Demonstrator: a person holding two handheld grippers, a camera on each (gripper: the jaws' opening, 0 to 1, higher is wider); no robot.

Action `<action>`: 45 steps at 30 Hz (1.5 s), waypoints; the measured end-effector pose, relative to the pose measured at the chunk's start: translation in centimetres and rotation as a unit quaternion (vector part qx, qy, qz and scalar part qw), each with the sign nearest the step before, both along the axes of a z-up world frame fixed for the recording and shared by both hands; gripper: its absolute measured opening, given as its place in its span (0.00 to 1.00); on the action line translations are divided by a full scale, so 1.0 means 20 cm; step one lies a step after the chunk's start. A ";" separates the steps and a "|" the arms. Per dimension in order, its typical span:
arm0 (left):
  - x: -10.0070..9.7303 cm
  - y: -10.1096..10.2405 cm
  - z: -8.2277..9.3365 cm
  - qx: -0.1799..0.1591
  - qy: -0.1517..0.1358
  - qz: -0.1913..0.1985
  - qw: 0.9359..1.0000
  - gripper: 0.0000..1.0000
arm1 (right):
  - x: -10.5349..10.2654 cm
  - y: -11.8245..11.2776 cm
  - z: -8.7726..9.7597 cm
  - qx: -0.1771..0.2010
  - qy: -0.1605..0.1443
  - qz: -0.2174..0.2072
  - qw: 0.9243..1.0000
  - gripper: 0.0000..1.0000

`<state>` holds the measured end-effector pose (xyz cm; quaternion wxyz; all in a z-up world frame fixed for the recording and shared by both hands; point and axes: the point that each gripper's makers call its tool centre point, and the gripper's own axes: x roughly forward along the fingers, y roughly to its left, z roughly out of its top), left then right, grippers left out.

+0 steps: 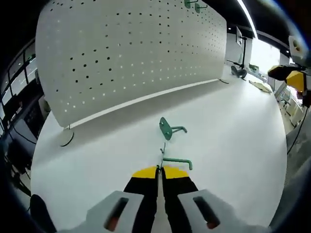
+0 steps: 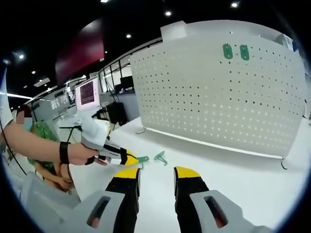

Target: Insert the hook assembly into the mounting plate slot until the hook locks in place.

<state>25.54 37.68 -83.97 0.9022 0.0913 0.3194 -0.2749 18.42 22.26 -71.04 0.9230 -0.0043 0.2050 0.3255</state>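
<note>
My left gripper (image 1: 159,169) is shut on a green hook (image 1: 177,161) just above the white table (image 1: 233,136); the hook's thin plate stands edge-on ahead of the tips. A second green hook (image 1: 167,128) lies on the table a little beyond it. Behind stands the white pegboard (image 1: 131,53), with two green hooks (image 1: 194,5) mounted near its top. In the right gripper view my right gripper (image 2: 157,174) is open and holds nothing. There the left gripper (image 2: 114,155), held by a hand (image 2: 80,153), carries its hook (image 2: 143,159) beside the loose hook (image 2: 160,156).
The pegboard (image 2: 214,92) rests on thin wire feet (image 2: 283,164) on the table (image 2: 243,179) and bears two mounted hooks (image 2: 235,51). A monitor (image 2: 87,92) and desks stand behind at the left. The right gripper (image 1: 291,77) enters the left gripper view at the far right.
</note>
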 end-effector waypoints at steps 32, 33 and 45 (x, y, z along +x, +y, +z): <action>-0.22 -0.06 0.17 -0.054 0.030 -0.008 0.998 0.02 | -0.10 0.11 0.05 0.010 -0.012 0.028 0.999 0.26; -0.24 -0.07 0.18 -0.060 0.039 -0.009 0.997 0.02 | -0.11 0.12 0.05 0.011 -0.013 0.029 0.999 0.26; -0.37 -0.10 0.32 -0.089 0.053 -0.023 0.994 0.02 | -0.16 0.24 0.06 0.021 -0.020 0.059 0.998 0.26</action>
